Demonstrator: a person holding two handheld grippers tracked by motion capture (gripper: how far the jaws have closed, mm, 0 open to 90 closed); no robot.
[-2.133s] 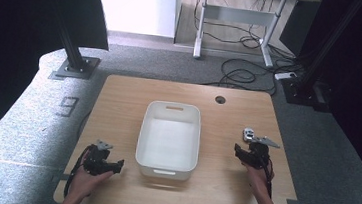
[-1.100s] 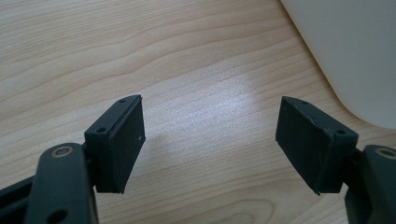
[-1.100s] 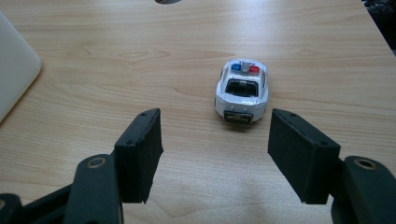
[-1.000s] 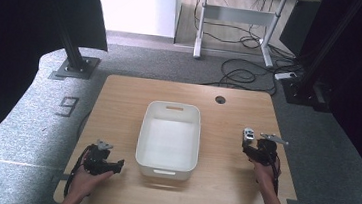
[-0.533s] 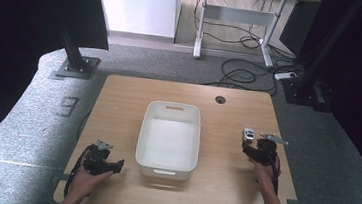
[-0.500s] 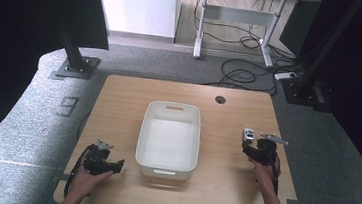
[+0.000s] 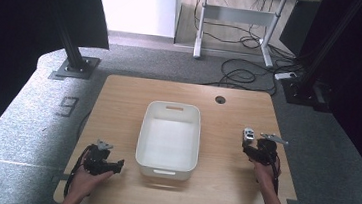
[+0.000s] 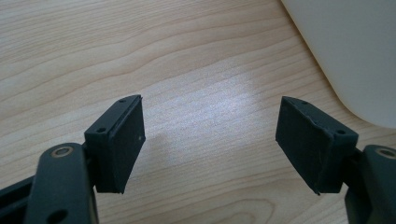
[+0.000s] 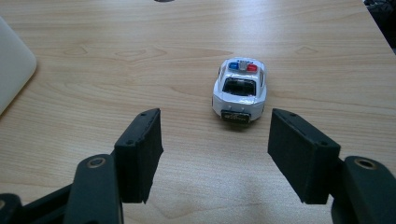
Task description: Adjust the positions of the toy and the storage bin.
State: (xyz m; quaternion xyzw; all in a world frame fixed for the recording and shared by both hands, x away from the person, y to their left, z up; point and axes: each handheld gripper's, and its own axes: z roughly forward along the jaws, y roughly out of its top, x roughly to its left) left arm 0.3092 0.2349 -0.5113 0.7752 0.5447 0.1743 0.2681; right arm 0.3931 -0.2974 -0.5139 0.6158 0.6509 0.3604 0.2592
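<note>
A small white toy police car (image 9: pixel 240 91) with red and blue roof lights stands on the wooden table (image 7: pixel 227 126), right of the white bin (image 7: pixel 169 136); the high view shows the car (image 7: pixel 248 134) too. My right gripper (image 9: pixel 215 158) is open just short of the car, nothing between its pads. In the high view the right gripper (image 7: pixel 254 148) sits near the table's right side. My left gripper (image 8: pixel 210 140) is open over bare wood, with the bin's corner (image 8: pixel 355 51) at its right. From above, the left gripper (image 7: pixel 117 165) points at the bin's front left corner.
The bin stands empty in the table's middle. A cable hole (image 7: pixel 220 100) lies at the back right of the table. Black stands, a desk and floor cables are beyond the far edge.
Since about two seconds ago the right gripper has shifted slightly toward the car. Over the last second nothing has visibly moved.
</note>
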